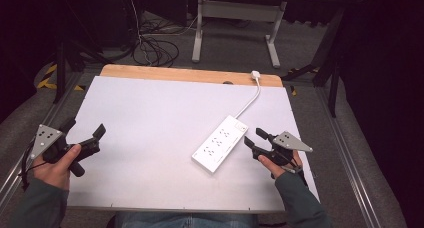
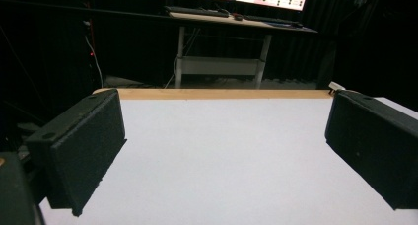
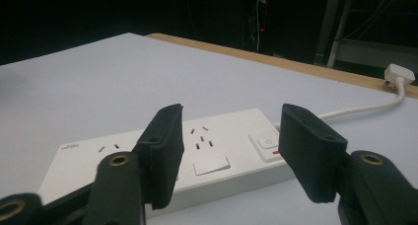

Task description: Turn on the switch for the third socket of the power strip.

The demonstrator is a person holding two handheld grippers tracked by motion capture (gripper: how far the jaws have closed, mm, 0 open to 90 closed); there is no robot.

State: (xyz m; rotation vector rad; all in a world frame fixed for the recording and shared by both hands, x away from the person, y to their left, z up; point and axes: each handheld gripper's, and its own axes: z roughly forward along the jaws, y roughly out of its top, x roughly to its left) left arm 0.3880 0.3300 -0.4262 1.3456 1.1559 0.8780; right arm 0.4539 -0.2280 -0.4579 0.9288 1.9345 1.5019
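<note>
Left hand (image 1: 56, 163): low at the near left edge of the table (image 1: 150, 138), forearm coming in from below.
Left gripper (image 1: 85, 133): jaws spread wide, nothing between them, bare white tabletop ahead.
Right hand (image 1: 280, 160): near right side of the table, wrist angled inward.
Right gripper (image 1: 254, 139): jaws apart, empty, apparently not touching anything.
Power strip (image 1: 220, 143): white, flat on the table just ahead of the right gripper's tips, well apart from the left gripper.
Cord (image 1: 250, 100): runs from the strip's far end to a white plug (image 1: 256, 75) at the wooden far edge.
</note>
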